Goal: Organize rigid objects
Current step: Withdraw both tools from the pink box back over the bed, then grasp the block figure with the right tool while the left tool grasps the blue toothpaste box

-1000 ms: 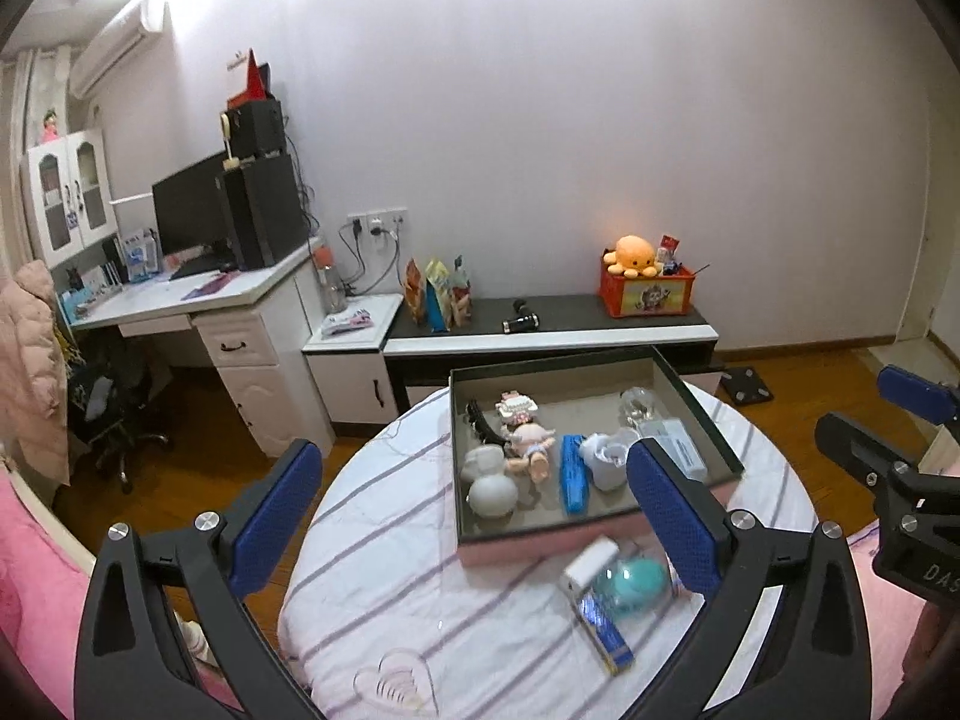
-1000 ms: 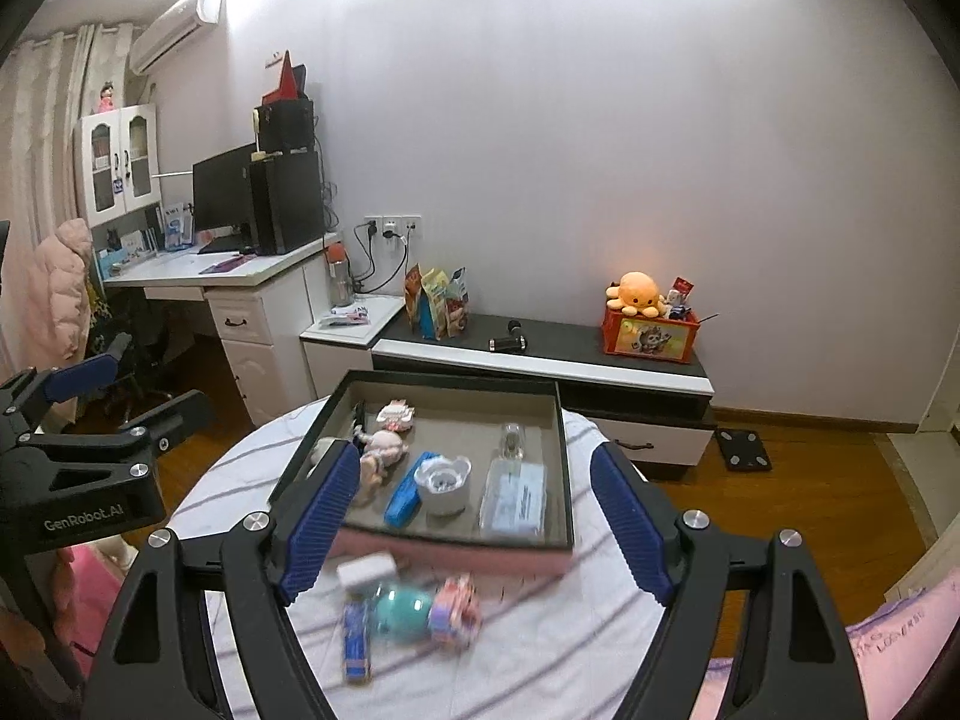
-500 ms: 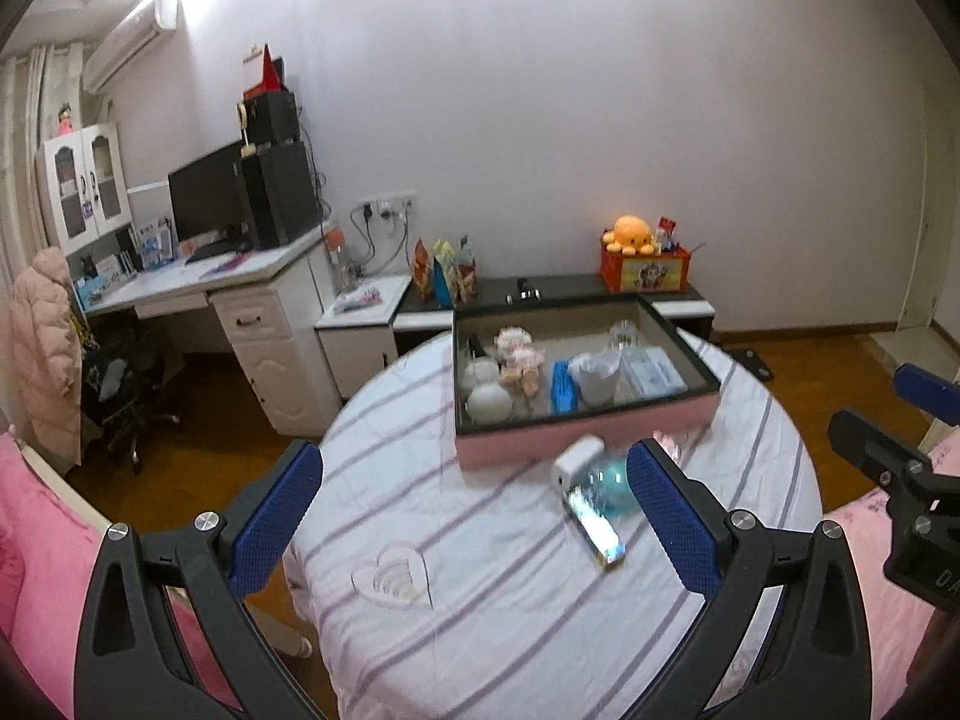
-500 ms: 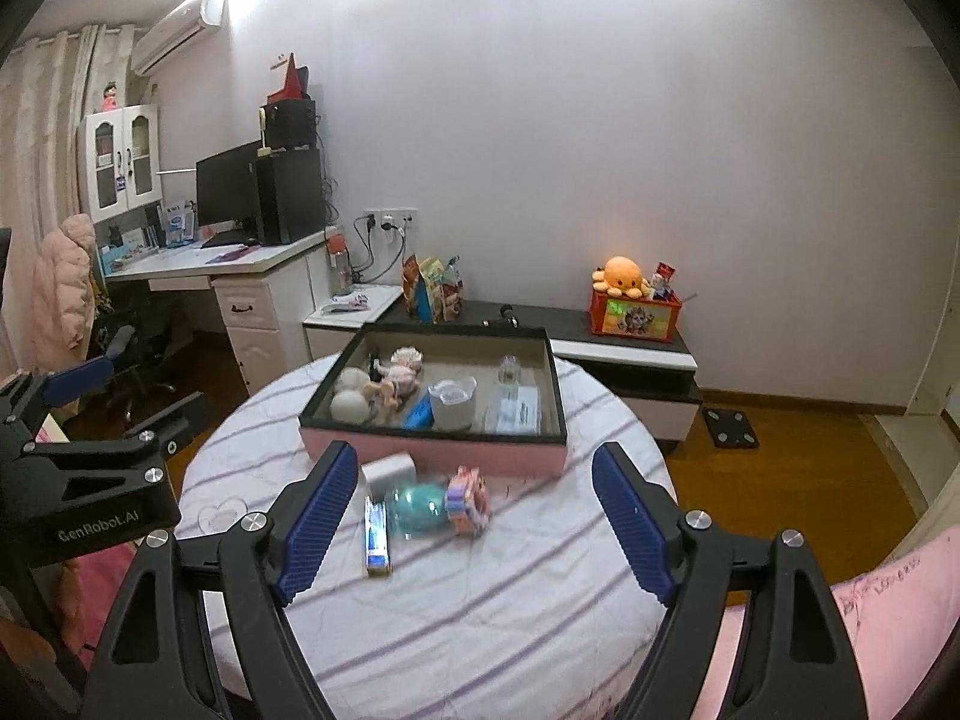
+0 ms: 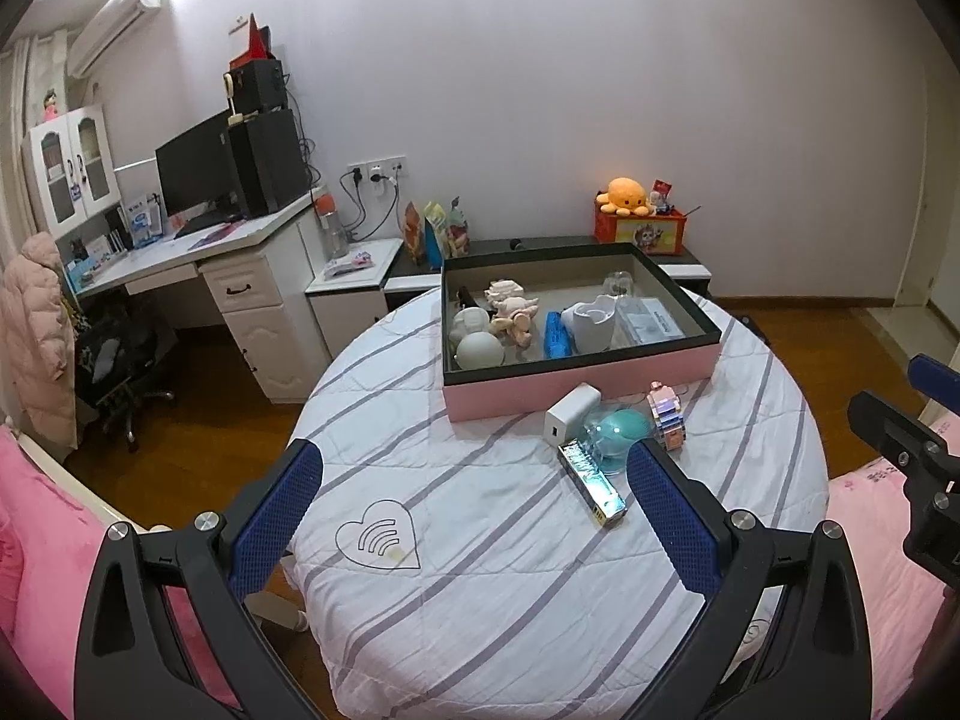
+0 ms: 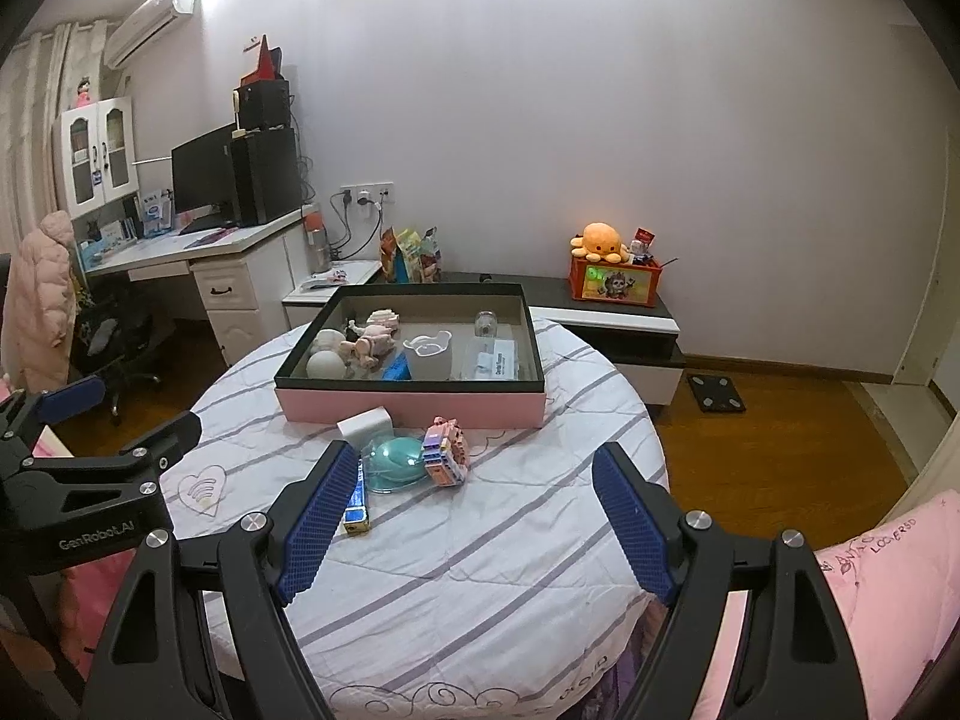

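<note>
A pink tray with a dark rim (image 5: 576, 387) (image 6: 414, 407) sits at the far side of the round striped table (image 5: 492, 540) (image 6: 480, 540). It holds figurines, a white ball, a blue item, a white cup and a packet. In front of it lie a white charger block (image 5: 571, 418) (image 6: 364, 422), a teal round item (image 5: 618, 433) (image 6: 399, 461), a pink block toy (image 5: 666, 414) (image 6: 445, 452) and a blue tube box (image 5: 593, 486) (image 6: 356, 501). My left gripper (image 5: 474, 510) and right gripper (image 6: 474, 516) are open and empty, held back above the table's near side.
A white desk with monitor and speakers (image 5: 210, 222) stands at the left. A low cabinet (image 6: 600, 306) with an orange plush box stands behind the table. An office chair (image 5: 120, 360) is at the left, pink bedding (image 5: 36, 540) (image 6: 870, 600) at both sides.
Both grippers have pulled back and up from the tray; the table looks farther away and more of its near side shows. The objects have not moved.
</note>
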